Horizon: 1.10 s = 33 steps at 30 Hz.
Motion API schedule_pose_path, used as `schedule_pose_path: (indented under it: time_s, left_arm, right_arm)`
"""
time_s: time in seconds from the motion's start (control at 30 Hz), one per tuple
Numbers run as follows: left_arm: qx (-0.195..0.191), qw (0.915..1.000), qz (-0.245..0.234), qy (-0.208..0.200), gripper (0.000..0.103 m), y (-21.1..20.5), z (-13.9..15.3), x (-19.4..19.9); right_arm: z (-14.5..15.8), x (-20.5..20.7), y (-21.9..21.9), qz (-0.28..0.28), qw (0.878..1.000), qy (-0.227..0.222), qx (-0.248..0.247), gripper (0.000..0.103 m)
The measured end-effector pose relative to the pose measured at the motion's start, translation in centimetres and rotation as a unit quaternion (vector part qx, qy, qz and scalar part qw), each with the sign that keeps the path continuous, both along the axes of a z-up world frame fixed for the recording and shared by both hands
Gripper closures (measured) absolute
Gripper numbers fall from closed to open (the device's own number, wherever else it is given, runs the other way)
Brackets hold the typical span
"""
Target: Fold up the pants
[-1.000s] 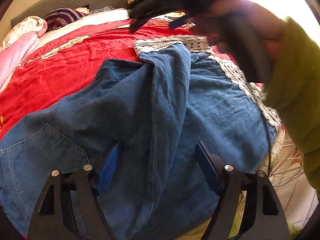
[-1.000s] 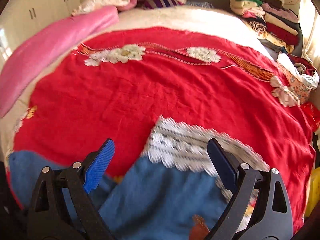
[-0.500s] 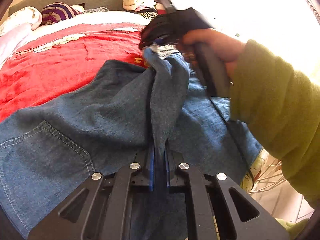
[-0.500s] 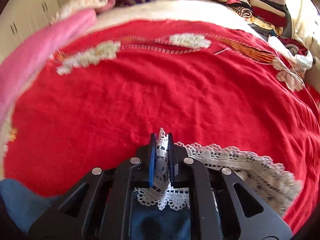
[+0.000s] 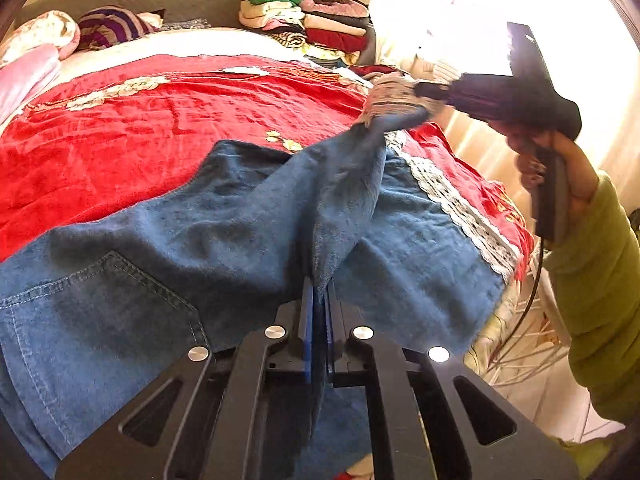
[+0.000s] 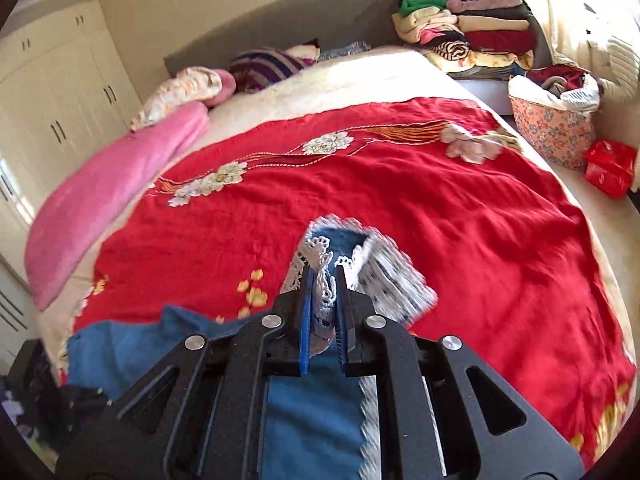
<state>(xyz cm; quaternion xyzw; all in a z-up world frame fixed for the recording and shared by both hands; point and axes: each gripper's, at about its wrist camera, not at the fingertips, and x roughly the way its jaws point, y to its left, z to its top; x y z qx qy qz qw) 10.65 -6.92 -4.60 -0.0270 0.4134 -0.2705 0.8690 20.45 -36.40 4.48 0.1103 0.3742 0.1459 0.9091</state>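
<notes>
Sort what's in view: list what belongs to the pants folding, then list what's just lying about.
In the job:
blue pants
lace hem
left gripper
right gripper
red bedspread, the surface under the pants

Lying about:
pink blanket
striped pillow
stack of folded clothes
floral basket

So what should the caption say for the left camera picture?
Left gripper pinches the blue pants while the right gripper lifts their lace hem.

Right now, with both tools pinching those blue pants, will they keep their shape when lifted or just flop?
Probably flop: the pants sag in soft folds between the left gripper and right gripper. They look like thick denim, so likely fairly heavy. The lace hem bunches between the jaws, so it seems thin and may snag.
</notes>
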Motion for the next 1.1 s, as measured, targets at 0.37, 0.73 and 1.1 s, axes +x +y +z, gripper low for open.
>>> schedule_pose_path:
  time_s: [0.37,0.73,1.1]
  left_arm:
    - [0.022,0.9991,-0.028,-0.026,0.100,1.1,2.1,-5.2]
    - [0.072,0.9954,-0.061,-0.014,0.099,-0.8,0.8,-6.8]
    - [0.111,0.9906,-0.080,-0.006,0.098,-2.4,-1.0,-7.6]
  right_arm:
    - [-2.1,-9.3,-3.7,0.014,0.999,0.038,0.037,0.098]
    - [-6.8,-13.4,-5.7,0.000,0.995,0.081,0.058,0.098]
    - [-6.9,-13.8,-5.6,-0.002,0.998,0.069,-0.001,0.093]
